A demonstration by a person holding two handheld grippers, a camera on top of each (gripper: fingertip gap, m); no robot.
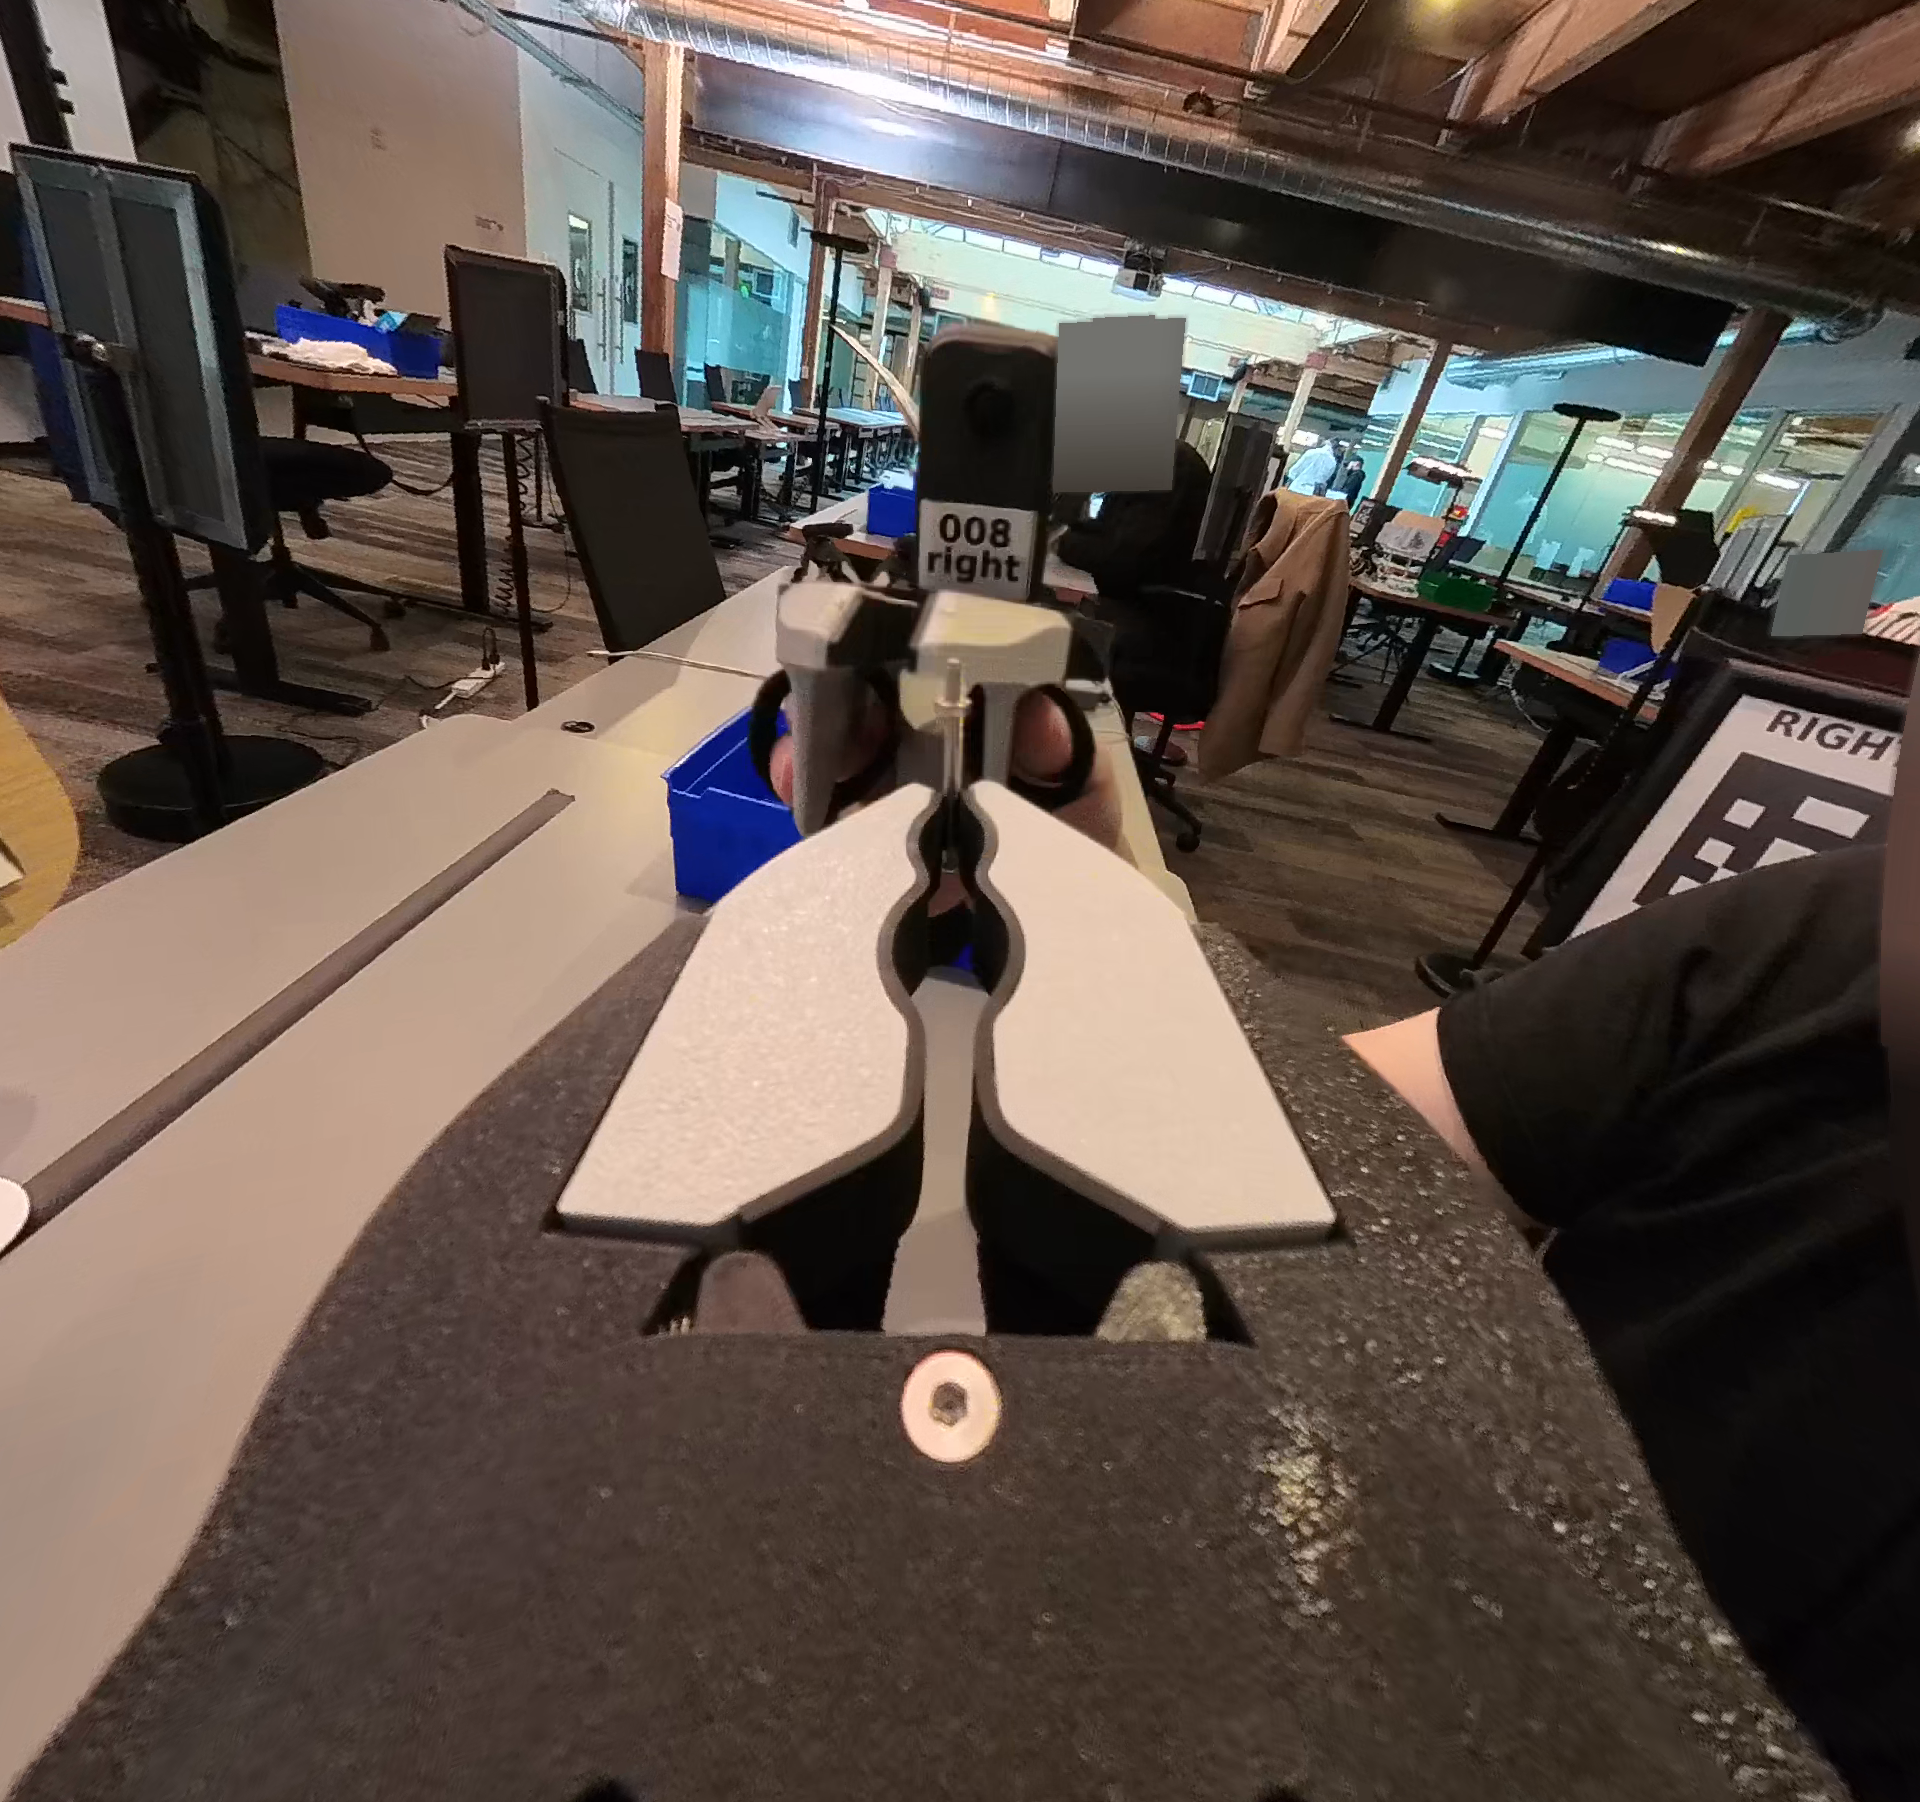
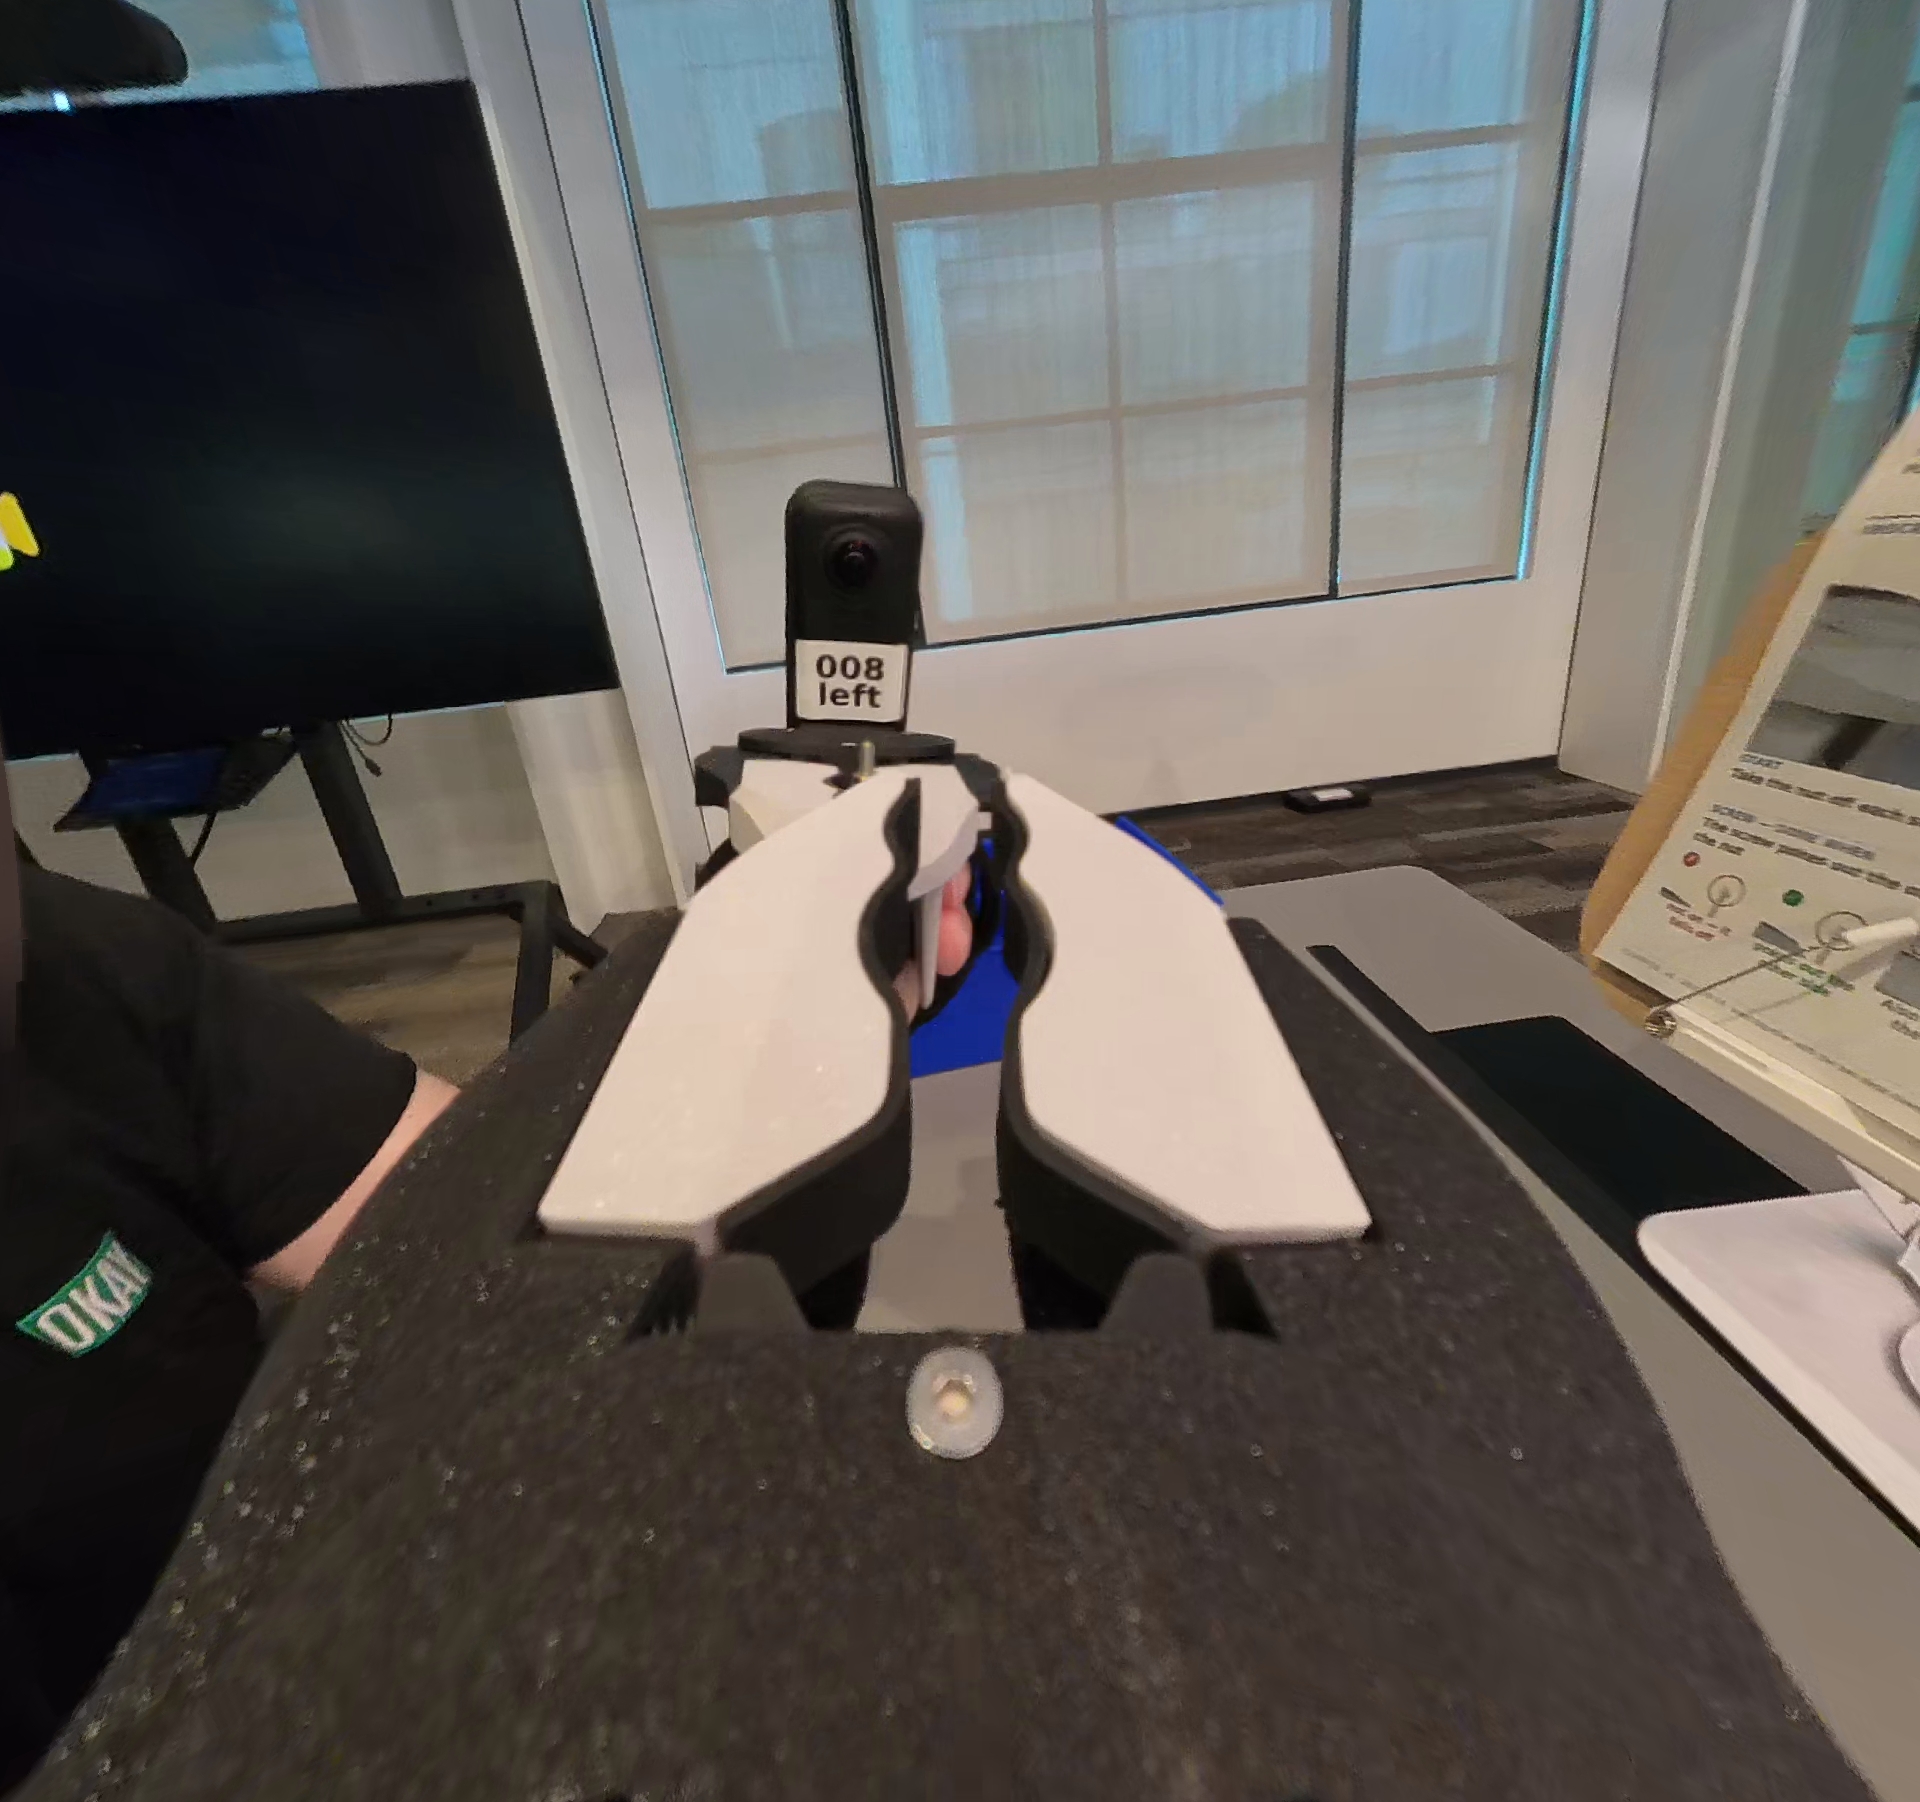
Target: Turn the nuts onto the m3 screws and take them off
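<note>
Now | left gripper fingers grip thin screw | right gripper opposite

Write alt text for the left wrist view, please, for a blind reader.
The left gripper, its fingers nearly closed, holds a thin metal screw pointing at the right gripper facing it. Below lie a blue bin and a grey table.
</note>
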